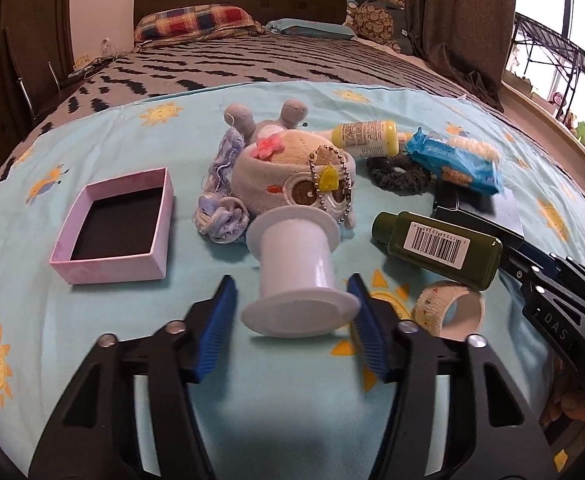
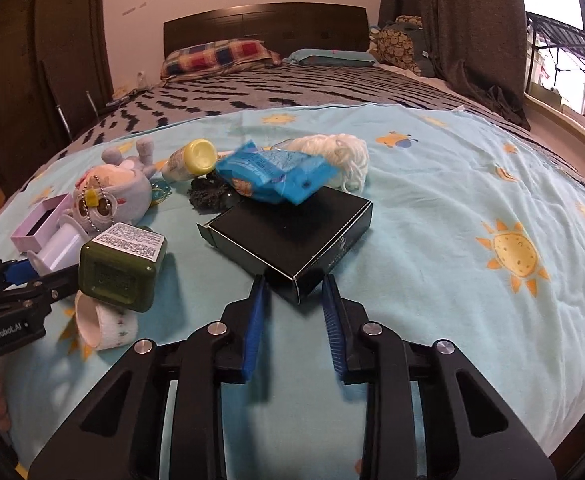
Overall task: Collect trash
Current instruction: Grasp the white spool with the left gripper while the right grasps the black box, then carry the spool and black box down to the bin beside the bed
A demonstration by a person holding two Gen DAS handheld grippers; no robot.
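In the left wrist view an empty white spool lies on the light blue sheet between the jaws of my left gripper. The right pad touches its near flange and a thin gap shows at the left pad. In the right wrist view a flat black box lies on the sheet, and its near corner sits between the jaws of my right gripper. Both pad tips touch its sides. A crumpled blue wrapper rests on the box's far end.
A green bottle and a tape roll lie between the two grippers. An open pink box sits at the left. A plush toy, a yellow bottle, a dark scrunchie and white yarn lie farther back.
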